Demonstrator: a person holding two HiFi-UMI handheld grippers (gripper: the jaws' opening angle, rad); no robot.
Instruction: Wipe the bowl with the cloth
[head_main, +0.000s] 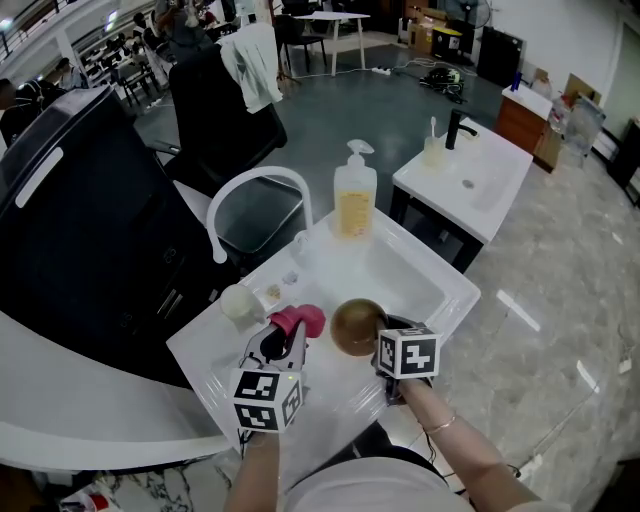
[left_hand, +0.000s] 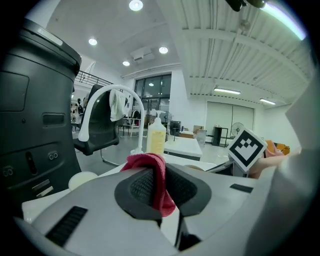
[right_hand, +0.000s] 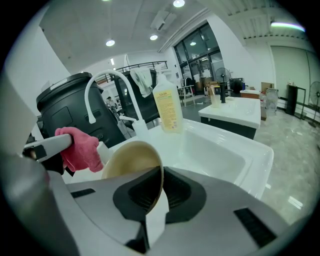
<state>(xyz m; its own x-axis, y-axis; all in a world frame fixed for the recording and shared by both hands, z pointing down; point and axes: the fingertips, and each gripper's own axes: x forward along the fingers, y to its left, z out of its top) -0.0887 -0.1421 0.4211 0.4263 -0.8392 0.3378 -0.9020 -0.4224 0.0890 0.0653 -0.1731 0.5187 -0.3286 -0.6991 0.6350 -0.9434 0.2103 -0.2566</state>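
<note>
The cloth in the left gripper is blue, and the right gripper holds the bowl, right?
The cloth is pink, not blue, as the left gripper view shows. The left gripper does hold it, and the right gripper holds the bowl.

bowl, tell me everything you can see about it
The bowl is round, smooth and brown, paler tan inside, with a thin rim; its material cannot be told. It looks empty. It is tipped on its side, its rim pinched between the jaws of the right gripper, above the white sink counter next to the basin. The pink cloth, held by the left gripper, sits close beside it; whether they touch cannot be told.
</note>
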